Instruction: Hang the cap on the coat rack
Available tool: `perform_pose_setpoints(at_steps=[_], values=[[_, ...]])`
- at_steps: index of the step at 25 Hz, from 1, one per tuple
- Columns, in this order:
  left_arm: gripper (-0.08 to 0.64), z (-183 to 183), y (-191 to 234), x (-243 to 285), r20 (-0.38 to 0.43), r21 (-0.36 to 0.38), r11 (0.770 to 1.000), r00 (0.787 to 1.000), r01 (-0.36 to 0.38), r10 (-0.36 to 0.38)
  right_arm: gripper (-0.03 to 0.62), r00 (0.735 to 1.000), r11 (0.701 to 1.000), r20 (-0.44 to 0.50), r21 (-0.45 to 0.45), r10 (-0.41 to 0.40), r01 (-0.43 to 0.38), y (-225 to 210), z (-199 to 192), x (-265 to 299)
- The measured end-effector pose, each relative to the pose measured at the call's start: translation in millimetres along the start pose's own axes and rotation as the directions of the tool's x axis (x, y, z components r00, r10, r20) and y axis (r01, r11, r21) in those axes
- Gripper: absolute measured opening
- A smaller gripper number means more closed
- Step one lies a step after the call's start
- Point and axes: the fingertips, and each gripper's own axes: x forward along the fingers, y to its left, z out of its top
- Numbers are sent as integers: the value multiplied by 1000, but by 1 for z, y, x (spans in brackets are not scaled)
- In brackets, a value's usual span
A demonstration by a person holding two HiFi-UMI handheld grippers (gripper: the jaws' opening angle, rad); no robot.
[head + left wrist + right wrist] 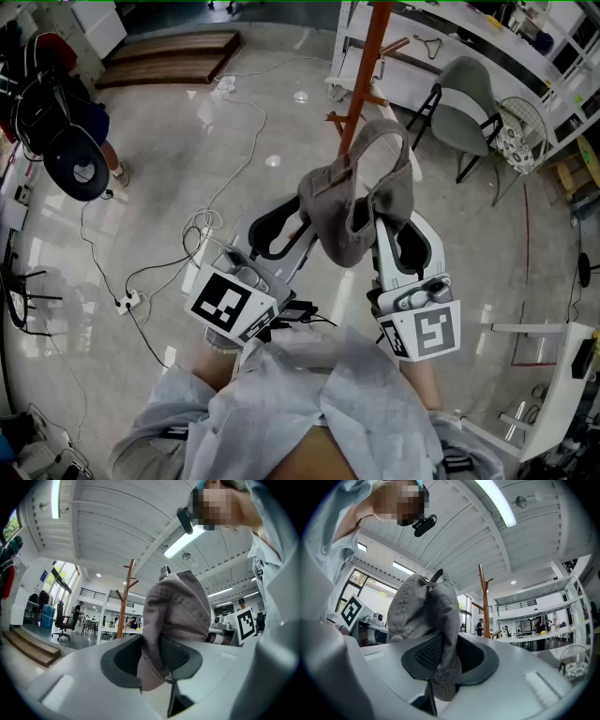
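Note:
A grey cap (358, 202) hangs between my two grippers, its strap loop up near a peg of the orange-brown coat rack (367, 66). In the head view the left gripper (309, 208) holds the cap's left side and the right gripper (392, 214) its right side. The left gripper (152, 660) is shut on a fold of the cap (176, 609), with the rack (125, 597) standing beyond. The right gripper (443, 660) is likewise shut on the cap (424, 609), and the rack (485, 602) rises to its right.
A grey chair (464, 108) and white shelving (469, 33) stand right of the rack. Cables (202, 230) trail over the glossy floor. Wooden steps (169, 56) lie at the back left, dark bags (56, 122) at the far left, and a white table (562, 375) at the right.

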Motion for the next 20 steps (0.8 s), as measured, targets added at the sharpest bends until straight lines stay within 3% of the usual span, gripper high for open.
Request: perform_pose_setpoints(at_steps=[20], values=[[123,8,6,-6,13,-7,999,999,35,-34,86,999,999,6,5,-40,40,10,6,3]])
